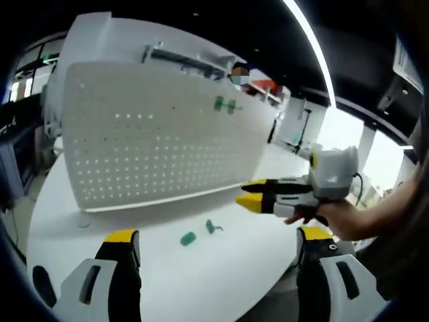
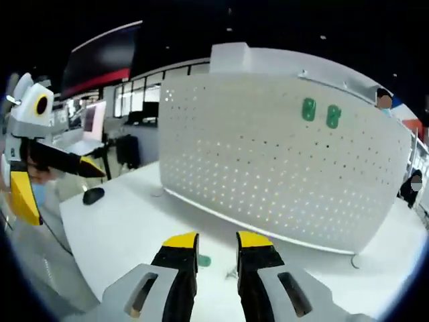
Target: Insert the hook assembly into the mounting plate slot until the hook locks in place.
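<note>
A white pegboard plate (image 1: 161,134) (image 2: 281,168) stands upright on the white table (image 1: 161,282). Two green hooks (image 1: 226,104) (image 2: 320,113) sit in its upper holes. On the table in front of it lie a loose green block (image 1: 188,238) (image 2: 204,260) and a small green hook piece (image 1: 213,227). My left gripper (image 1: 218,245) (image 2: 57,184) is wide open above the table's near edge, holding nothing. My right gripper (image 2: 218,243) (image 1: 249,193), held by a hand, hovers above and to the right of the loose pieces. Its jaws stand a narrow gap apart with nothing between them.
A dark computer mouse (image 2: 93,195) lies on the table off to the pegboard's side. Desks with monitors (image 2: 94,121) stand beyond the table. Bare tabletop stretches in front of the pegboard.
</note>
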A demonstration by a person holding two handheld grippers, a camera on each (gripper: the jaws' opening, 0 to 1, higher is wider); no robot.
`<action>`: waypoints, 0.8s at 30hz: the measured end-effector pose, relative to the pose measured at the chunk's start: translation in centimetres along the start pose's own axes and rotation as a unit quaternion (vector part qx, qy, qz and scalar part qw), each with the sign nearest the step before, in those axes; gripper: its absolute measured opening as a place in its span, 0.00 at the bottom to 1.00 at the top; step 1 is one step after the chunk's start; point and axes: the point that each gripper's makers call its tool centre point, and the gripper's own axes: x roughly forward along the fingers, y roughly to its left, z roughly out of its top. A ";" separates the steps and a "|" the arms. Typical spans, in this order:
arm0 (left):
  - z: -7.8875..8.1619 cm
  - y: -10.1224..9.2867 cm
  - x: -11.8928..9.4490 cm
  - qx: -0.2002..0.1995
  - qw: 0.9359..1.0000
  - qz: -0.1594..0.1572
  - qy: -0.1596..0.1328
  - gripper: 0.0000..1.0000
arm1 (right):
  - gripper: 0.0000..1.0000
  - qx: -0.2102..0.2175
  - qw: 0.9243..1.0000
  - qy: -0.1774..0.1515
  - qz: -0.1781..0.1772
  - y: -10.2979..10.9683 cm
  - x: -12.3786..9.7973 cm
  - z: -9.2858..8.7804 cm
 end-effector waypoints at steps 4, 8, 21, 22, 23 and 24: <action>-0.2 -0.1 0.0 0.000 1.000 -0.001 0.002 0.99 | 0.23 0.006 1.000 0.016 0.011 0.8 -0.4 -1.3; -0.5 -0.1 0.1 -0.001 1.000 -0.003 0.007 0.98 | 0.24 0.006 0.999 0.027 0.017 1.3 -0.9 -2.4; -0.6 -0.1 0.0 -0.002 1.000 -0.004 0.007 0.98 | 0.27 0.016 0.998 0.051 0.027 1.5 -3.4 -5.0; -0.6 -0.1 0.0 -0.002 1.000 -0.004 0.007 0.98 | 0.27 0.014 0.998 0.052 0.029 1.5 -3.5 -5.2; -0.6 -0.1 0.0 -0.002 1.000 -0.003 0.007 0.98 | 0.28 0.010 0.998 0.056 0.032 1.5 -3.8 -5.5; -0.7 -0.1 -0.1 -0.003 1.000 -0.003 0.007 0.98 | 0.27 0.008 0.998 0.057 0.034 1.5 -3.9 -5.7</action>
